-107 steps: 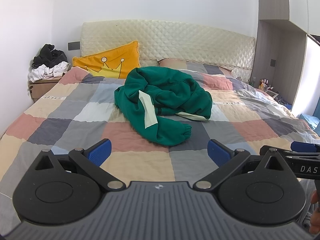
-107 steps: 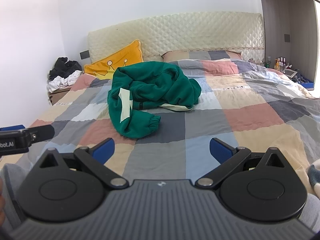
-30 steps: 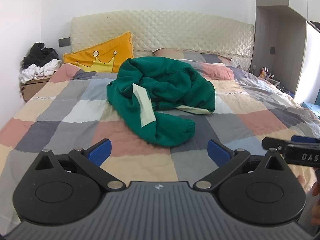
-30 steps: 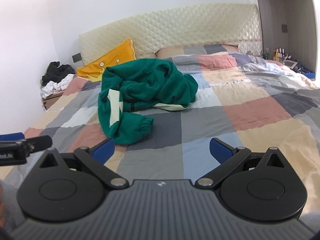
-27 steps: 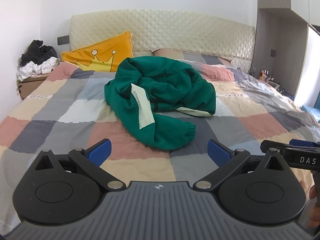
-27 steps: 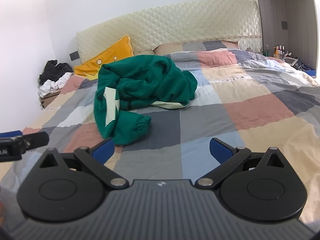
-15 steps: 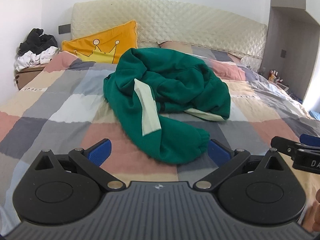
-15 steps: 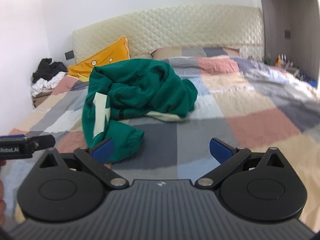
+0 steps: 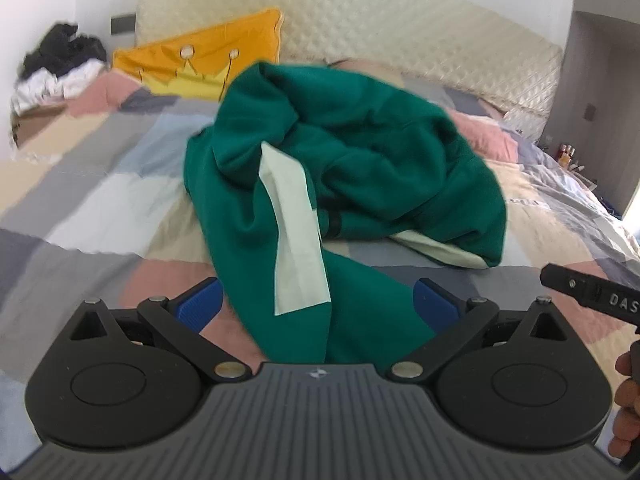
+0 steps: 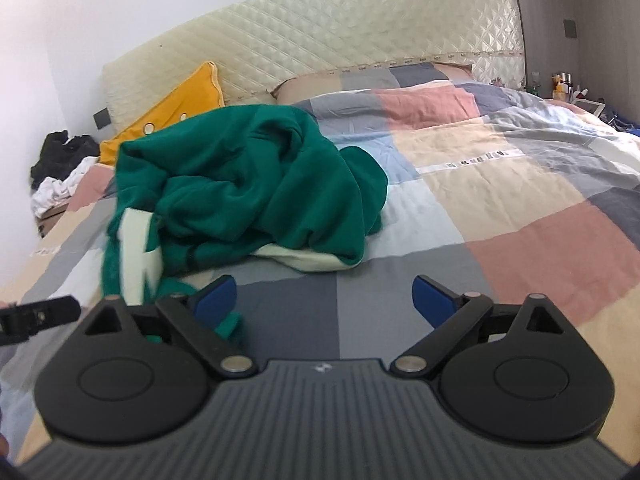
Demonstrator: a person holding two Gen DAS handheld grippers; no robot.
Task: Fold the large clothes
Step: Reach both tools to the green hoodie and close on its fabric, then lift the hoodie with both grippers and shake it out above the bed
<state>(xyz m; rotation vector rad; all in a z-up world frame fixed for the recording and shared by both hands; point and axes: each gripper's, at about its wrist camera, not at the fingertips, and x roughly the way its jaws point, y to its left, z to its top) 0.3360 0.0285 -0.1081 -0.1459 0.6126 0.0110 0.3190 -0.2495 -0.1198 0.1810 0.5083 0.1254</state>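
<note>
Two grippers, four blue ribbed fingers. Left gripper [image 9: 316, 300] spreading wide, one crumpled green sweatshirt [image 9: 344, 168] sleeve lying between fingers, unpinched. Right gripper [image 10: 324, 298] closing on nothing, sweatshirt bulk just beyond its left finger. Farther: one soft patchwork quilt [image 10: 520, 208], one yellow pillow [image 9: 200, 64], one quilted cream headboard [image 10: 360, 28].

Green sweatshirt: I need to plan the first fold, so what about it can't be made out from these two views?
- Green sweatshirt: crumpled, so neckline, hem and second sleeve are buried in its folds, both views.
- Its near cuff: left wrist view, hidden behind the left tongs.
- Its left edge: right wrist view, motion-blurred.
</note>
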